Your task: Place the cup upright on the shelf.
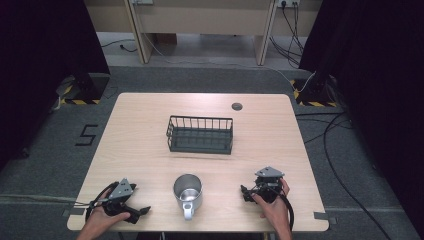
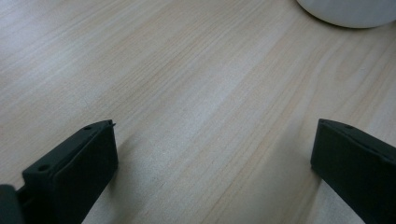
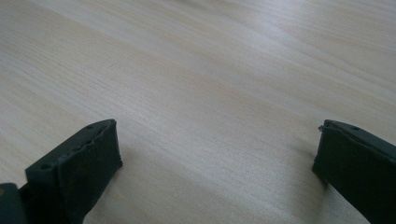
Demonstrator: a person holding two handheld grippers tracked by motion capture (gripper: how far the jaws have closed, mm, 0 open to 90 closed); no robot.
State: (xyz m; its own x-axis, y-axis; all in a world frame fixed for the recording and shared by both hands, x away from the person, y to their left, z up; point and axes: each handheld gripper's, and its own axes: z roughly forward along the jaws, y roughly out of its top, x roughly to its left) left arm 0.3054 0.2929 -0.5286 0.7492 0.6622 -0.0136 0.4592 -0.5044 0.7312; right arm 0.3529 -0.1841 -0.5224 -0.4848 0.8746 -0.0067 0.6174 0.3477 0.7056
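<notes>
Writing: none legible on mug, basket or grippers; a dark mark shaped like the digit 5 [image 1: 88, 135] lies on the grey floor at the left of the high view.
Mug: steel mug [image 1: 188, 193] stands upright at the lower centre of the high view, mouth up, handle toward the bottom edge (its inside reads as bright reflections and little else).
Left gripper: left gripper [image 1: 141, 211] lies low at the lower left of the high view, jaws toward the mug but apart from it; in the left gripper view its jaws stand wide, released, bare wood between them.
Right gripper: right gripper [image 1: 244, 192] sits at the lower right of the high view, jaws toward the mug, clear of it; in the right gripper view the jaws are spread wide with nothing gripped.
Basket: black wire basket [image 1: 200, 134] stands mid-table, above the mug and well apart from it.
Table: wooden table [image 1: 150, 125] carries a small dark round cap [image 1: 237, 106] near its upper edge.
Cut off: a pale curved edge [image 2: 348, 11] at the top right of the left gripper view, too cropped to identify surely; both forearms leave the bottom of the high view.
</notes>
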